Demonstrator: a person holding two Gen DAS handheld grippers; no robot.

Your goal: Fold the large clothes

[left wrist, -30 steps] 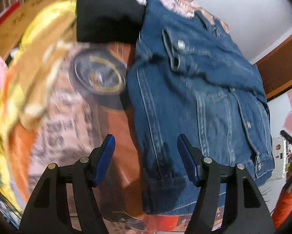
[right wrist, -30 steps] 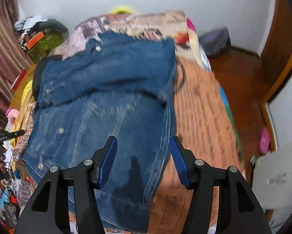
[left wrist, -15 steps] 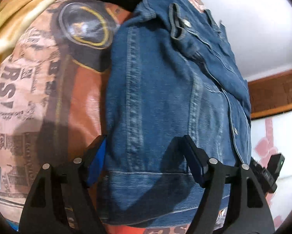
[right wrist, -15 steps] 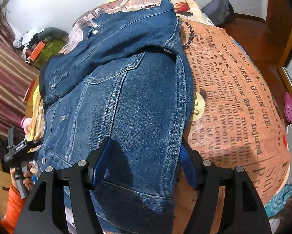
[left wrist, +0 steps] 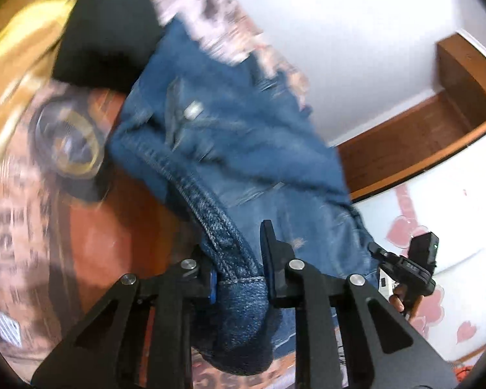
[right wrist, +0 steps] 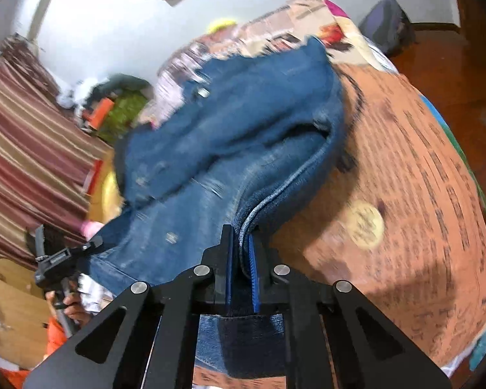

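Note:
A blue denim jacket [left wrist: 236, 149] lies on a bed with an orange newsprint-pattern cover [left wrist: 80, 227]. My left gripper [left wrist: 239, 269] is shut on the jacket's bottom hem at its left corner and holds it lifted off the bed. In the right wrist view the same jacket [right wrist: 230, 136] is raised at its right hem corner, where my right gripper [right wrist: 241, 259] is shut on the thick seam. The hem hangs bunched between the fingers. Each gripper shows small at the edge of the other's view.
A black garment [left wrist: 103, 32] and a yellow blanket [left wrist: 12, 55] lie at the bed's far left. The orange bed cover [right wrist: 405, 194] stretches right of the jacket. Striped curtains [right wrist: 25, 149] and clutter stand at the left, a wooden floor [right wrist: 437, 61] at the right.
Both grippers were open over the hem and have shut on its two corners. They have lifted the hem up off the bed, and the jacket now bunches and moves.

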